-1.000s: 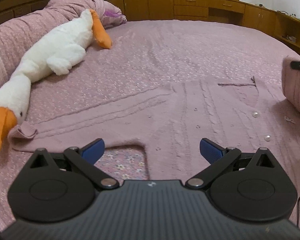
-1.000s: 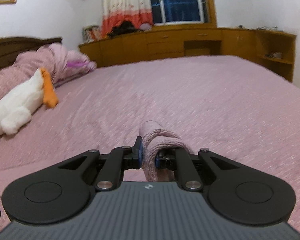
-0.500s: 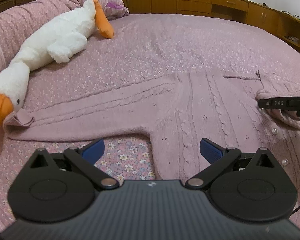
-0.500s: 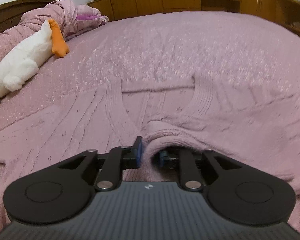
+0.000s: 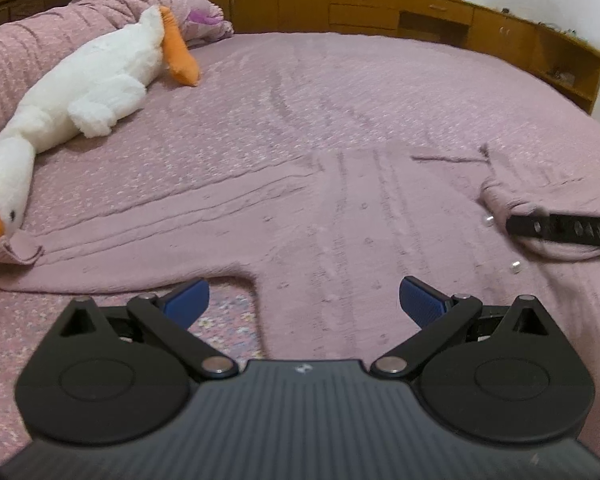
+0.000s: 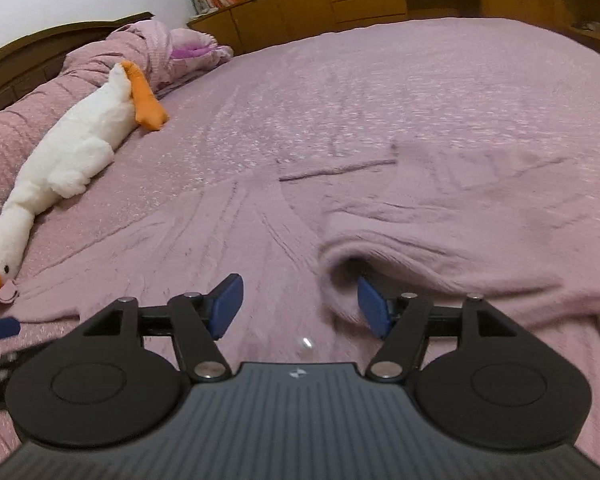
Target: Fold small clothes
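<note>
A pink knitted cardigan [image 5: 340,232] with pearl buttons lies flat on the bed, one sleeve stretched left to the goose's beak. Its other sleeve [image 6: 440,248] is folded across the body. My left gripper [image 5: 304,304] is open and empty, low over the cardigan's lower edge near the armpit. My right gripper [image 6: 298,308] is open, with the folded sleeve's cuff lying loose against its right finger [image 6: 374,308]. The right gripper's finger also shows in the left wrist view [image 5: 560,230] on the folded sleeve.
A white plush goose [image 5: 80,92] with orange beak and feet lies along the left of the pink bedspread [image 5: 340,80]. A rolled quilt and pillow [image 5: 40,32] sit at the headboard. Wooden cabinets [image 5: 380,12] line the far side.
My right gripper carried the sleeve cuff down onto the cardigan's body, then opened and let it go. My left gripper stayed open, shifting only slightly.
</note>
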A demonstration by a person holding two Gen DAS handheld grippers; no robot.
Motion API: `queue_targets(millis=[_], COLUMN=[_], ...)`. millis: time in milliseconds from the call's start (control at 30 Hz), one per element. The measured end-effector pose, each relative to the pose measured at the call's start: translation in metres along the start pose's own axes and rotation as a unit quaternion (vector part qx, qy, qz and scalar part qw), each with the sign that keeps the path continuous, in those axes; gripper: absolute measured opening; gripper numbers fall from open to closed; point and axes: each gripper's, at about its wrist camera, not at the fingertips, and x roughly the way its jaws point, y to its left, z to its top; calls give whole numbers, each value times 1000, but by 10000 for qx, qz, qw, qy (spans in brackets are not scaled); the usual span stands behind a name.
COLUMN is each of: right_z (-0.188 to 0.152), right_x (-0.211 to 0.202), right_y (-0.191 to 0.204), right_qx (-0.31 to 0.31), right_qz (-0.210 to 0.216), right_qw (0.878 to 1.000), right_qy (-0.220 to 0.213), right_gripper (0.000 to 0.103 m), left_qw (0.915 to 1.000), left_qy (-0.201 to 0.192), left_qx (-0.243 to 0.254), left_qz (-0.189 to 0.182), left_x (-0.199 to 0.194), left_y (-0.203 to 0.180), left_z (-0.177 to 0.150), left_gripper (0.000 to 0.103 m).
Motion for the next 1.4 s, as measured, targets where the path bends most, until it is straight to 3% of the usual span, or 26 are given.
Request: queue_targets(millis=[267, 600, 833, 1033, 1100, 1167, 1400], right_z=[-10, -23, -36, -44, -46, -49, -55], right_x=[-63, -98, -99, -100, -101, -100, -95], right_y=[-38, -98, -128, -150, -158, -166, -177], right_qx=[457, 1120, 1641, 2208, 2375, 2488, 2649], right_qz=[-241, -671, -724, -801, -789, -793, -794], right_qw=[9969, 9865, 9779, 9627, 9589, 9563, 9524], right_qy=[-592, -986, -1075, -1340, -1340, -1318, -1283], right_gripper=[86, 93, 94, 94, 95, 95, 95], left_qw=[9990, 9900, 9801, 9732, 9684, 9652, 9503], left_qy=[-128, -169, 42, 86, 197, 309, 377], left_qx=[315, 898, 1196, 1520, 1683, 1836, 2628], left_qz=[-277, -1071, -1583, -1724, -1831, -1837, -1624], left_x=[0, 22, 45, 59, 70, 79, 102], left_y=[-34, -113, -171, -216, -228, -240, -268], left_z=[9, 27, 31, 34, 33, 32, 25], left_gripper=[103, 79, 63, 62, 48, 44, 43])
